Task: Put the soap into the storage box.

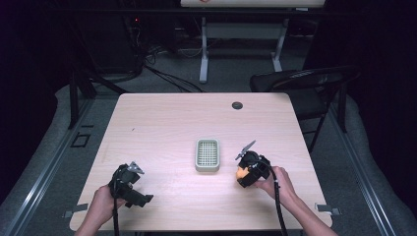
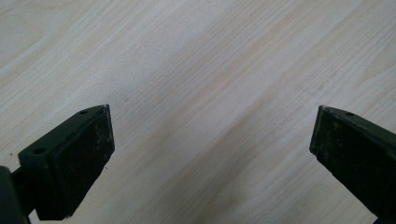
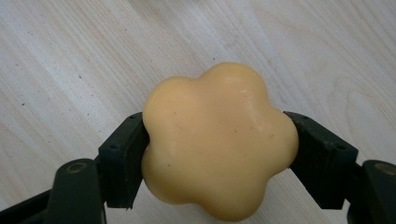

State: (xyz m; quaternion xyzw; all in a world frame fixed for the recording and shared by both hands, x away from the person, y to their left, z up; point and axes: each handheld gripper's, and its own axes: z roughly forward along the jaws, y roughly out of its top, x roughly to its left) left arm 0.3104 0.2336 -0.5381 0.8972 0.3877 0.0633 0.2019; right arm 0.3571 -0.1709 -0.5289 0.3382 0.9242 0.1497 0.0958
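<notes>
Your right gripper (image 3: pixel 219 144) is pinching a yellow flower-shaped soap (image 3: pixel 219 140), one black jaw pressed against each side of it. In the right gripper view the soap has five rounded lobes and a smooth, slightly glossy face, and pale wood grain runs behind it. From the high view you can see the same right gripper (image 1: pixel 244 173) near the right part of the table (image 1: pixel 162 118), with the soap (image 1: pixel 242 173) showing as a small orange-yellow patch at its lower end; whether the soap touches the wood or sits just above it cannot be told.

Just left of that gripper, near the middle of the table, stands a small pale green soap dish (image 1: pixel 207 155) with a slotted grid inside it. The soap is beside the dish, not in it.

Your left gripper (image 2: pixel 210 149) has its jaws spread wide, with nothing but bare table between them. In the high view your left gripper (image 1: pixel 130 184) sits at the near left of the table, your hand (image 1: pixel 104 204) wrapped around it, well apart from the dish. Your right hand (image 1: pixel 280 186) holds the other gripper from the near right.

At the far side of the table there is a small dark round cap (image 1: pixel 237 105), and a black folding chair (image 1: pixel 305 83) stands past the far right corner.
</notes>
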